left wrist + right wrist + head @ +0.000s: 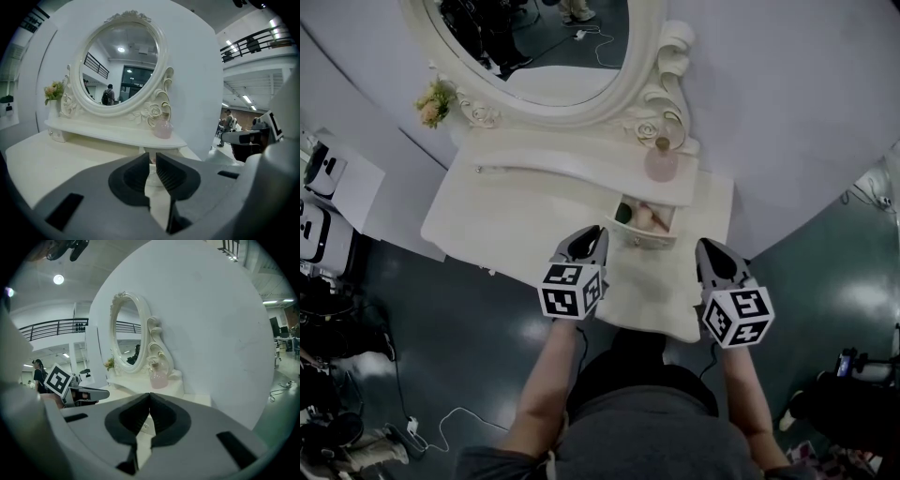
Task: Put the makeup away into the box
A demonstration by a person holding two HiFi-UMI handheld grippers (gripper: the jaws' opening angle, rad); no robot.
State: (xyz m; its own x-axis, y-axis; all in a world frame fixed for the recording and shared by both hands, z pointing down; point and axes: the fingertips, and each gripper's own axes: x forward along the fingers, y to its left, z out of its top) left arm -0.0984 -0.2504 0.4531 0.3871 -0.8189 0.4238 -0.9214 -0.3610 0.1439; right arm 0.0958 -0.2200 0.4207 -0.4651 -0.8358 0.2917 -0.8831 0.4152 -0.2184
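Sitting in the drawer [647, 241] — makeup [643, 217], just beyond left gripper [598, 232] (jaws ajar).

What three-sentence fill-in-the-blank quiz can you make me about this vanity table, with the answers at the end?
1. The bottle on the shelf is ___ in colour.
2. The small drawer under that shelf stands ___.
3. In the head view, the flowers sit at the ___ side of the mirror.
Missing words: pink; open; left.
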